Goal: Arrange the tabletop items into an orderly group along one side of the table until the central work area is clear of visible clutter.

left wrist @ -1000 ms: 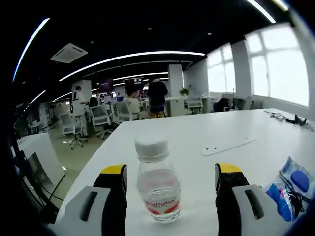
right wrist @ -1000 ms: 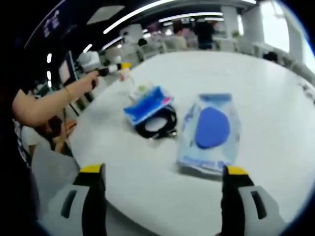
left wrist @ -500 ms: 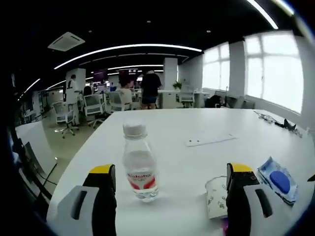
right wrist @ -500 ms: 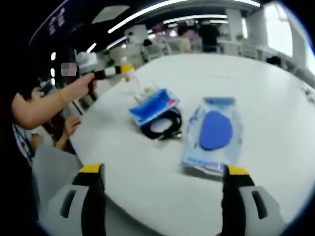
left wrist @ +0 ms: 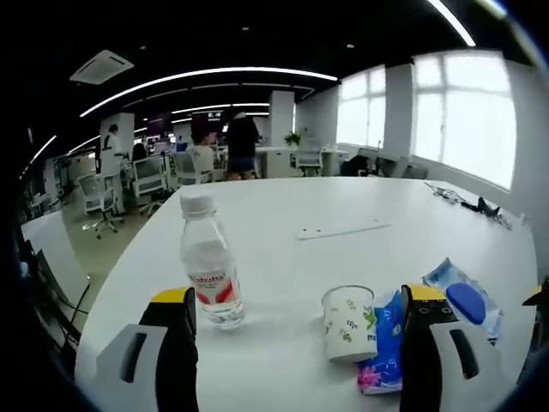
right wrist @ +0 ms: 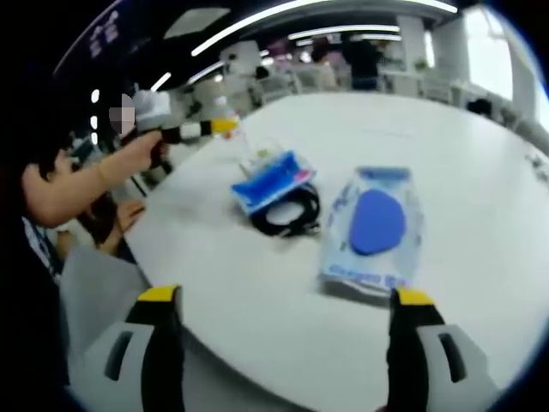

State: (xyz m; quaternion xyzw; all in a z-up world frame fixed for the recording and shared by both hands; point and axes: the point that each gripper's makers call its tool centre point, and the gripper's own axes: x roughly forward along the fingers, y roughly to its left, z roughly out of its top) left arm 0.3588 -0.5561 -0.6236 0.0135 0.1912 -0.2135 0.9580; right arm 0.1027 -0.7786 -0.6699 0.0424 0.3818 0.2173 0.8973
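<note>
Both hand-held grippers, left (left wrist: pixel 296 322) and right (right wrist: pixel 279 330), gape empty. The bottle (left wrist: pixel 210 270) stands free at the tabletop (left wrist: pixel 360 206) edge beside the cup (left wrist: pixel 347 322); seemingly just placed. Next, gather the pouch (right wrist: pixel 373 227) alongside.

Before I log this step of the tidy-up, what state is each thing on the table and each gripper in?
Clear plastic water bottle: upright, white cap on, standing free.
Patterned paper cup: upright, open-topped.
Black coiled cable: coiled, lying flat.
Clear packet with a blue oval: lying flat.
Left gripper: open, holding nothing.
Right gripper: open, holding nothing.
</note>
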